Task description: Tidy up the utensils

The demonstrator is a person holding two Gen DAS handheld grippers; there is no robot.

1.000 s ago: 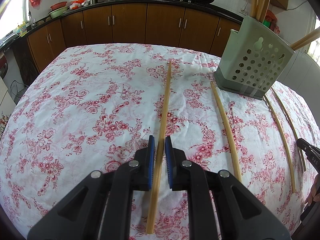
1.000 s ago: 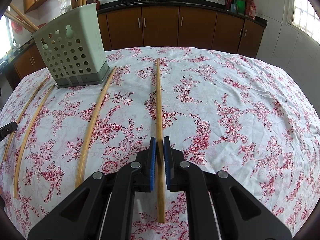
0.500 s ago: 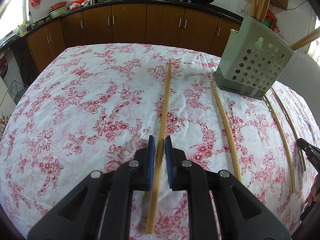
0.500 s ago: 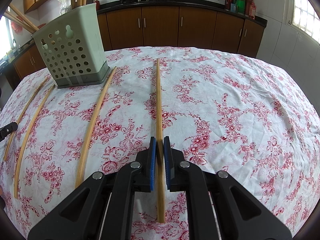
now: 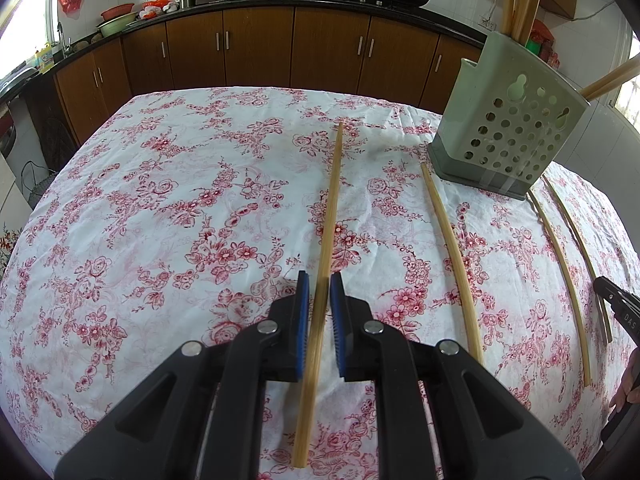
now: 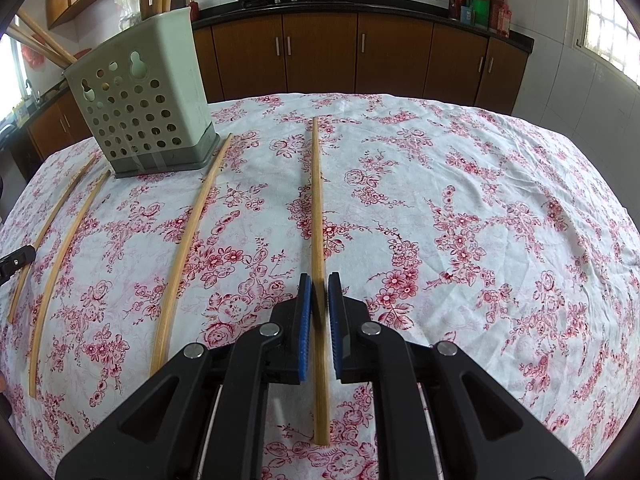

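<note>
Chopsticks lay on a floral cloth, one clamped in each gripper, beside a perforated holder.

In the left wrist view, a long straight bamboo chopstick ran away across the crinkled white cloth with red roses, and the left gripper had its ribbed blue pads narrowed onto it; three more slim curved sticks lay to the right, near the pale green holder with round holes, more sticks standing in it, and the right gripper's black tip showed at the right edge. In the right wrist view, the right gripper pinched another straight chopstick between its pads; the holder stood far left, three loose sticks near it, with brown cabinets beyond.
</note>
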